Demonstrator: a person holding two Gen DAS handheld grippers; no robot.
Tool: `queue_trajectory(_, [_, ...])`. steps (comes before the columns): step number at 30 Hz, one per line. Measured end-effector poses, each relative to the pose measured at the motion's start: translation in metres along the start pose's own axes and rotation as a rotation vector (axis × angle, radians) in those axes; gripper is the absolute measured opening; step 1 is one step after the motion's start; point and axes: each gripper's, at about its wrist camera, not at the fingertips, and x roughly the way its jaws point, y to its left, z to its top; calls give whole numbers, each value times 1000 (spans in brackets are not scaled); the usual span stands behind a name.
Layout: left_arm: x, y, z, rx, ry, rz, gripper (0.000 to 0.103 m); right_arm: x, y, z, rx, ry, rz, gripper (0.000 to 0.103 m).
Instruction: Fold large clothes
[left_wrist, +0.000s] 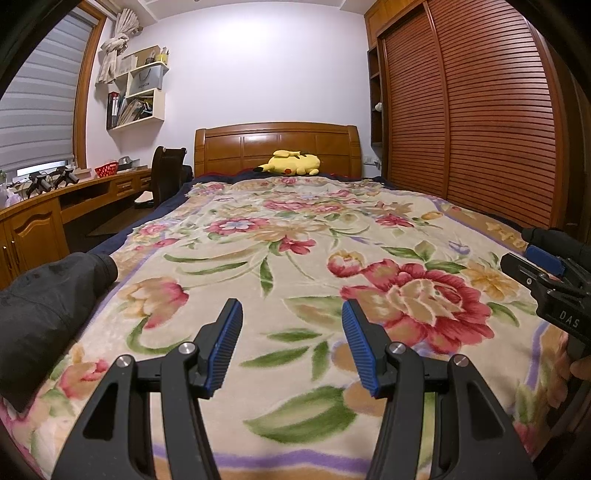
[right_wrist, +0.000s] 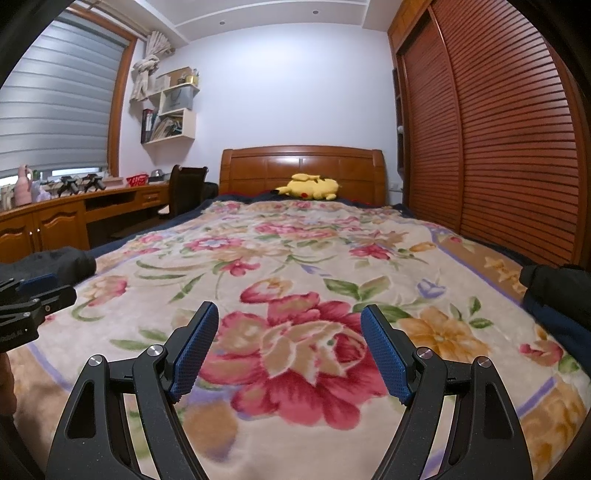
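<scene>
Hovering above the floral blanket on the bed, the left hand-held gripper and right hand-held gripper are both spread, holding nothing; a dark garment lies at the blanket's near left edge.

"HONOR" on shelf bag; "DAS" (partial) on right gripper.

A cream blanket patterned with red, pink and orange flowers; dark garment; yellow plush.
</scene>
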Motion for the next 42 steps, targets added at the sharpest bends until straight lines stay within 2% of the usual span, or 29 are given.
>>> queue_trajectory(42, [-1, 5, 0, 8, -4, 1, 55, 0, 0, -2, 2, -1, -1, 81])
